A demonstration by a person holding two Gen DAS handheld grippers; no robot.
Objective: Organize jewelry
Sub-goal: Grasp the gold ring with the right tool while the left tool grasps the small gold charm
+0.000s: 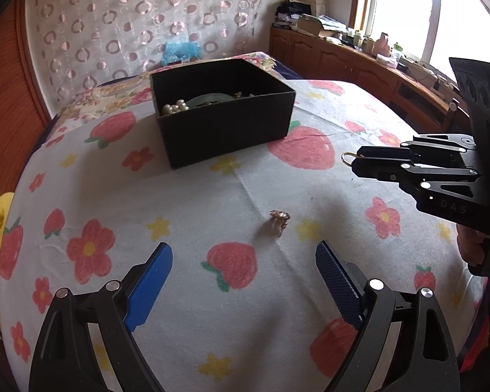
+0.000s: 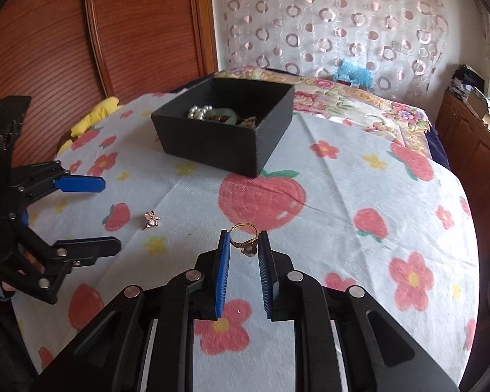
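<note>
Indoors, strawberry-print cloth [image 1: 212,196], black box [image 1: 222,130], left claw [image 1: 245,281] spread, right claw [image 2: 244,245] pinching ring [image 2: 241,236].

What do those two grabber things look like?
Both are black. The left gripper has two flat blue pads, one dotted, on angular arms joined by shiny round silver pins. The right gripper has ridged blue pads too. Pale letters mark its side.

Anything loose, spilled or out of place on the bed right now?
One stray: a small flower-shaped jewelry piece lies tipped on the strawberry cloth, outside the black box. The gold ring is pinched in the right tool. Nothing looks spilled or damaged.
</note>
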